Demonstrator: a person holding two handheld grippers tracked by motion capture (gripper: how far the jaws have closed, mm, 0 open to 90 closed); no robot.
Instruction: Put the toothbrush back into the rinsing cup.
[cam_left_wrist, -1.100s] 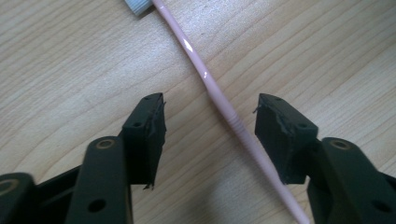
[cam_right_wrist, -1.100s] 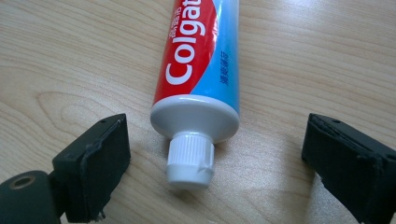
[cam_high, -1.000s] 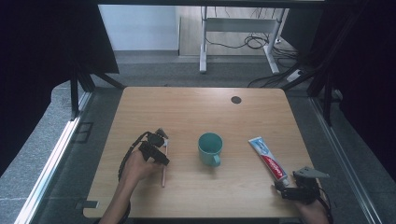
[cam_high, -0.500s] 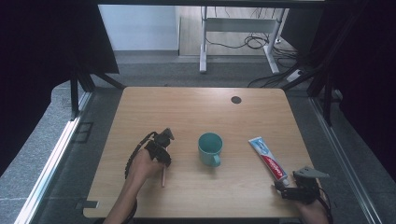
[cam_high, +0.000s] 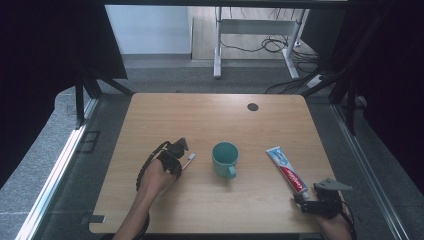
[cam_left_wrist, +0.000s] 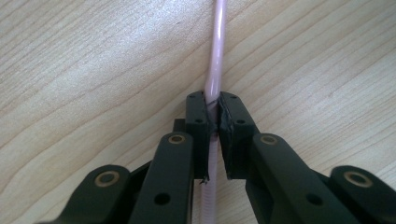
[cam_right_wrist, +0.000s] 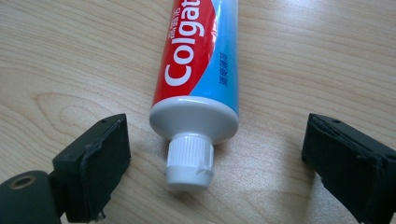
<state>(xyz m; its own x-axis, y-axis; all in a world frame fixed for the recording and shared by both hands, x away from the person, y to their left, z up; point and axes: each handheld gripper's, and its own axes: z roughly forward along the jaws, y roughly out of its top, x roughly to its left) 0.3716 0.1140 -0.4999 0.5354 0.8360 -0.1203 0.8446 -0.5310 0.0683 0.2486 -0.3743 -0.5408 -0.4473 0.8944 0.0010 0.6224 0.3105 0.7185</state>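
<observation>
toothbrush (cam_left_wrist: 214, 79), a slim pink one, lies flat on the wooden bench (cam_high: 210, 115) to the left of a teal mug (cam_high: 225, 159), and the left gripper (cam_left_wrist: 213, 125) has just been closing on it: its black fingers (cam_left_wrist: 196, 122) now pinch the handle from both sides, with the shaft running straight up between them in the left gripper view. in the high view the left gripper (cam_high: 172, 154) sits over the brush (cam_high: 188, 160), whose pale end pokes out toward the mug.

the right gripper (cam_right_wrist: 212, 154) waits at the near right corner of the bench with its fingers (cam_right_wrist: 95, 163) spread wide, one on each side of the white cap of a toothpaste tube (cam_right_wrist: 198, 84), touching neither. the tube (cam_high: 286, 170) lies slanted, its cap end pointing at the right gripper (cam_high: 320, 200), well apart from the mug.

as i read it, the step in hand is the pick-up of the brush: the grasp looks made but the brush is not yet off the wood. the next move calls for a clean lift with the handle kept from twisting in so narrow a pinch, then probably a carry toward the mug, tipping the brush upright so it can drop in. the tube looks like the right hand's job once the fingers come in on its neck.
</observation>
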